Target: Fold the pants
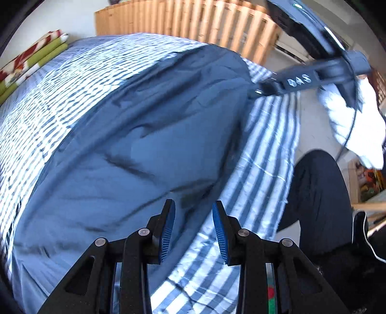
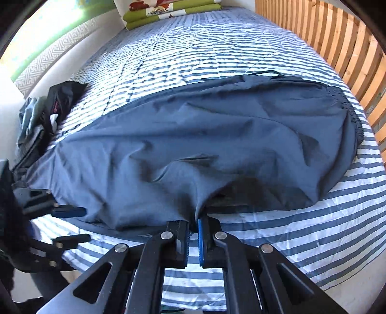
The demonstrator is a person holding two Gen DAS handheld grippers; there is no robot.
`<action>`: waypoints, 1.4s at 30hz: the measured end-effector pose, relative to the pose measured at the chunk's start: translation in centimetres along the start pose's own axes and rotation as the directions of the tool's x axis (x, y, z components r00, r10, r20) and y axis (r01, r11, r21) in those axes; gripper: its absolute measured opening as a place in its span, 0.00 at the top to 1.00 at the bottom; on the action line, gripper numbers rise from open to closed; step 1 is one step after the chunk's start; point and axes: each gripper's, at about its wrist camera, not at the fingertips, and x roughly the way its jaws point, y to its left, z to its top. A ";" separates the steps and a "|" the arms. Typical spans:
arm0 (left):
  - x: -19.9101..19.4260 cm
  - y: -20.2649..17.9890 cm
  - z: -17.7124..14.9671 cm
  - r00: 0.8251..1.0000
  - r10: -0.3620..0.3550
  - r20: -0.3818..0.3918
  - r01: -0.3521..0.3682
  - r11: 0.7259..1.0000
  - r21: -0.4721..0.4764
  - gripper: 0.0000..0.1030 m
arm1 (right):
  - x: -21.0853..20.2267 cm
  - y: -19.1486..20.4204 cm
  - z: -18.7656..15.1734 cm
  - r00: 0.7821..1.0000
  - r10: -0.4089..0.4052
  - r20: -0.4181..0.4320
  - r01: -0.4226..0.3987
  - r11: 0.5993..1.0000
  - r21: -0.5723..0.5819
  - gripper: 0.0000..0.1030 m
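Note:
Dark blue pants (image 1: 144, 145) lie spread flat and wrinkled across a blue-and-white striped bed (image 1: 270, 135). My left gripper (image 1: 194, 207) hovers open over their near edge, with nothing between its blue pads. In the right wrist view the pants (image 2: 205, 135) stretch sideways, with the gathered waistband (image 2: 349, 108) at the right. My right gripper (image 2: 194, 222) is shut on a pinch of the pants' near edge, about mid-length. The left gripper (image 2: 72, 225) shows open at the far left, beside the pants' left end. The right gripper (image 1: 260, 90) reaches onto the fabric's edge from the upper right.
Folded green and red bedding (image 2: 168, 12) sits at the far end of the bed. A wooden slatted rail (image 2: 337, 41) borders its right side. Dark clothes (image 2: 48, 113) are piled at the left edge. A person's dark trouser leg (image 1: 316, 193) stands beside the bed.

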 end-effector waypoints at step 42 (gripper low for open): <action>-2.0 10.1 0.5 0.998 0.058 0.014 -0.055 0.989 -0.138 0.80 | 6.3 7.3 2.7 0.988 0.138 -0.070 -0.134 0.990 0.048 0.64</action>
